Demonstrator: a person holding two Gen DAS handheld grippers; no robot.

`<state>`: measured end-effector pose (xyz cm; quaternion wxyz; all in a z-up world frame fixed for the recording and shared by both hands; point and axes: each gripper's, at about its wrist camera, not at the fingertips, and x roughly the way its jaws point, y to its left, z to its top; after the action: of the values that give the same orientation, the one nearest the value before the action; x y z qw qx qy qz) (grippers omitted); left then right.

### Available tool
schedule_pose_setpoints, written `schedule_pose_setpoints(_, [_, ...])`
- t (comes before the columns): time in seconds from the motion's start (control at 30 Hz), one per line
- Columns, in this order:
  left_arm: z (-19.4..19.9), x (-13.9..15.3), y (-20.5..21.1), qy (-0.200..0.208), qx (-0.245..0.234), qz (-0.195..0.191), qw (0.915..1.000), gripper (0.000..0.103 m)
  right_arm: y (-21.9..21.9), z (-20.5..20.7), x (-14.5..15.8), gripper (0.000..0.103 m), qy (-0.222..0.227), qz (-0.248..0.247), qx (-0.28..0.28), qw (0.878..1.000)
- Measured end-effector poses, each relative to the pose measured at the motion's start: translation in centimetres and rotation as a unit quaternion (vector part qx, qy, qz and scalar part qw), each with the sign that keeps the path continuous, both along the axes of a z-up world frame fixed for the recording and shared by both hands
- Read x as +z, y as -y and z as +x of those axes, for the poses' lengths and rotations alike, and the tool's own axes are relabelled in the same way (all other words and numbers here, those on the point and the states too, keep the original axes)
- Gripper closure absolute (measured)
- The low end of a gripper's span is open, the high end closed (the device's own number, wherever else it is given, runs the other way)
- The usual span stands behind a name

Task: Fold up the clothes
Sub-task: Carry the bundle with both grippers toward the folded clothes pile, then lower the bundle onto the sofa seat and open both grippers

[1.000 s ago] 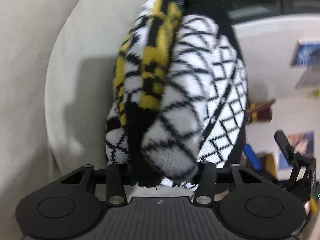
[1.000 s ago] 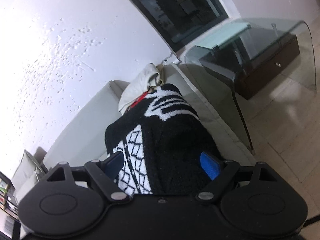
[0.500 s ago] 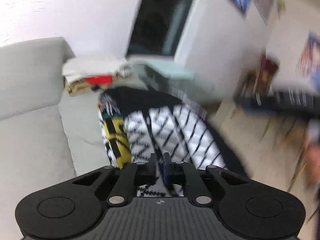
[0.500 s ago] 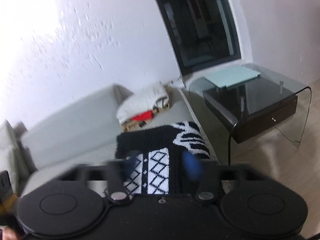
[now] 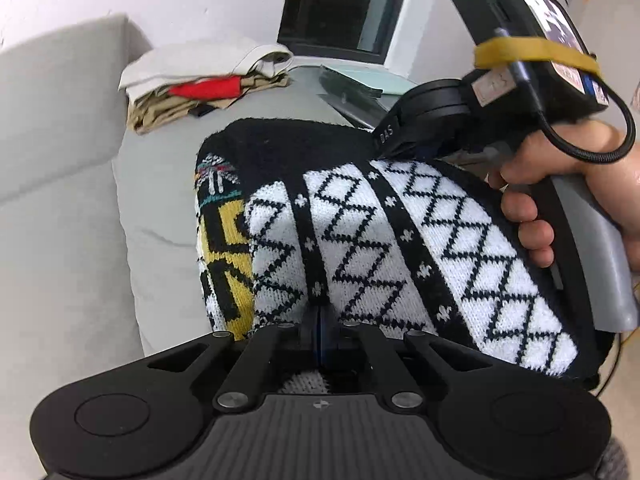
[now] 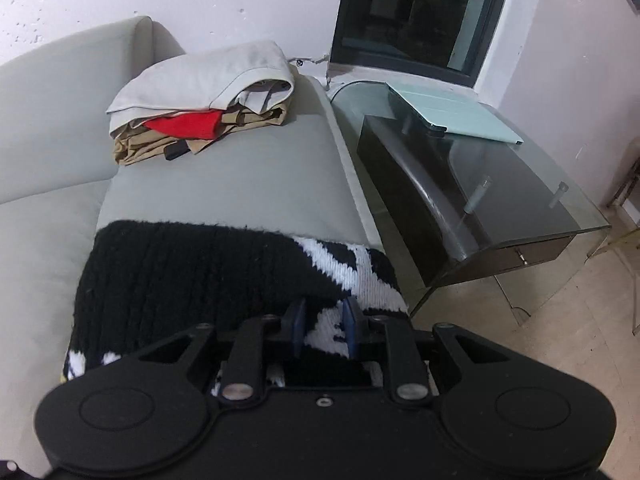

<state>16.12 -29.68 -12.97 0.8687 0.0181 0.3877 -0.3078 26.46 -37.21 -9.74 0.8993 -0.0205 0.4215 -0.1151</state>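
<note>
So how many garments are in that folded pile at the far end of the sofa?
3 that I can tell apart: a pale grey one on top, a red one tucked under it, and a tan one at the bottom. More could be hidden inside the stack.

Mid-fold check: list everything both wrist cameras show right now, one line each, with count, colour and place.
Knit sweater: one, black and white with a yellow panel, on the sofa seat, gripped at two places.
Sofa: one, light grey, under the sweater.
Pile of clothes: one, off-white, tan and red, at the seat's far end.
Glass side table: one, clear over a dark drawer, beside the sofa.
Pale green pad: one, on the table.
Left claw: black, shut on the sweater.
Right claw: black, blue pads, gripping the sweater.
Hand: one, holding the right claw's handle.
</note>
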Motion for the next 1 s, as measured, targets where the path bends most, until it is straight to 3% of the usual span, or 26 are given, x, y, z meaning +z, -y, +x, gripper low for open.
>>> schedule_pose_setpoints(0.1, [-0.4, 3.3, -1.7, -0.010, -0.010, -0.014, 0.9998, 0.100, 0.5, -1.6, 2.9, 0.083, 0.008, 0.025, 0.016, 1.000])
schedule_pose_setpoints(0.3, [-0.5, 10.0, -3.2, 0.054, -0.014, -0.022, 0.9982, 0.097, 2.9, -8.6, 10.1, 0.081, 0.036, 0.093, 0.048, 0.994])
schedule_pose_setpoints(0.37, [1.3, 10.9, -2.2, 0.075, -0.008, -0.014, 0.9971, 0.097, 3.4, -10.5, 11.2, 0.081, 0.013, 0.105, 0.057, 0.993])
schedule_pose_setpoints(0.47, [5.0, 10.2, -0.1, 0.076, 0.006, 0.008, 0.9970, 0.097, 4.0, -11.8, 10.6, 0.081, -0.043, 0.134, 0.063, 0.988])
schedule_pose_setpoints(0.6, [8.1, 7.4, 3.0, 0.054, -0.004, 0.077, 0.9956, 0.103, 3.2, -12.1, 7.1, 0.081, -0.111, 0.103, 0.068, 0.986])
schedule_pose_setpoints(0.83, [10.3, 2.5, 6.1, 0.024, -0.008, 0.172, 0.9848, 0.103, 1.3, -11.3, 2.0, 0.081, -0.135, 0.065, 0.080, 0.985])
schedule_pose_setpoints(1.0, [9.2, 4.6, 4.9, 0.037, 0.012, 0.156, 0.9869, 0.103, 1.6, -12.0, 2.8, 0.081, -0.125, 0.072, 0.065, 0.987])
